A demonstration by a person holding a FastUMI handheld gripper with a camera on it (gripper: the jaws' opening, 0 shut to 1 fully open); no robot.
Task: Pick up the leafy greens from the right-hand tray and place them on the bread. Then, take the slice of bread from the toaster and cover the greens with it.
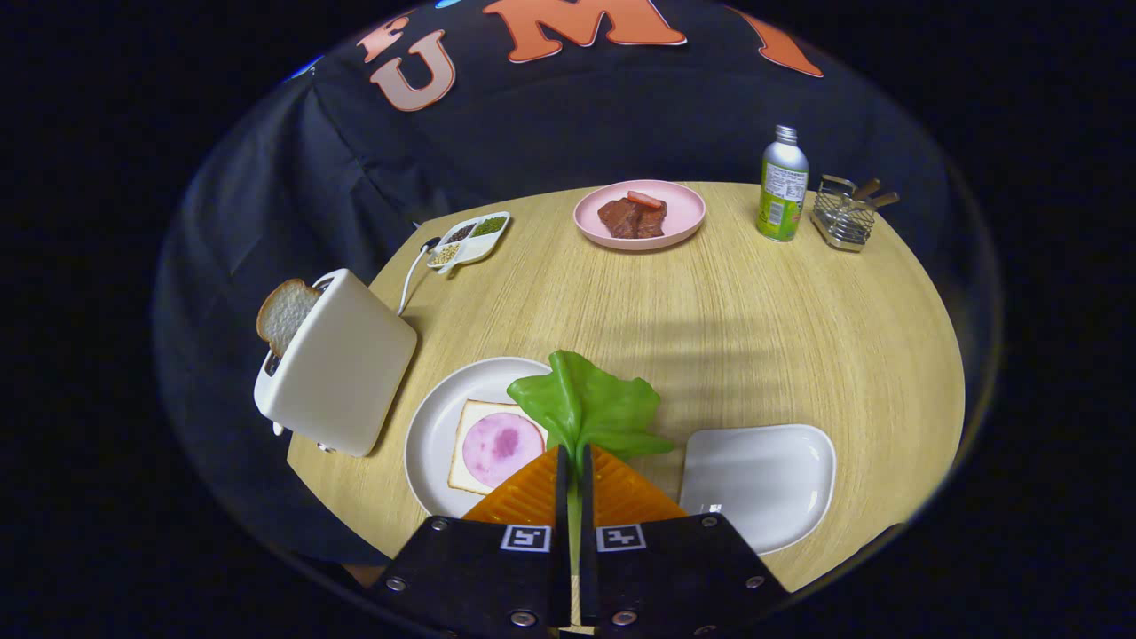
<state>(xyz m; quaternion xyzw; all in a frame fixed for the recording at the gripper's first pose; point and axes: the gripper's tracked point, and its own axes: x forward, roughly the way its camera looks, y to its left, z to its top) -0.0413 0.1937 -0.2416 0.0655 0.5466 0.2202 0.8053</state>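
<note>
My gripper (pixel 572 461) is shut on the stem of the leafy green (pixel 590 408), whose broad leaf sticks up ahead of the orange fingers (pixel 524 497). It hangs above the table between the round white plate (pixel 435 426) and the white tray (pixel 763 484). On the round plate, left of the fingers, lies a bread slice topped with a pink ham round (pixel 501 446). Further left stands a cream toaster (pixel 337 364) with a second bread slice (pixel 284 312) poking out of its slot.
Beyond the fingers on the wooden round table (pixel 754 328) are a pink plate of meat pieces (pixel 639 216), a green-labelled metal bottle (pixel 783 185), a wire holder (pixel 845 215) and a small divided dish of condiments (pixel 470 238). The toaster's white cord (pixel 410 273) runs toward that dish.
</note>
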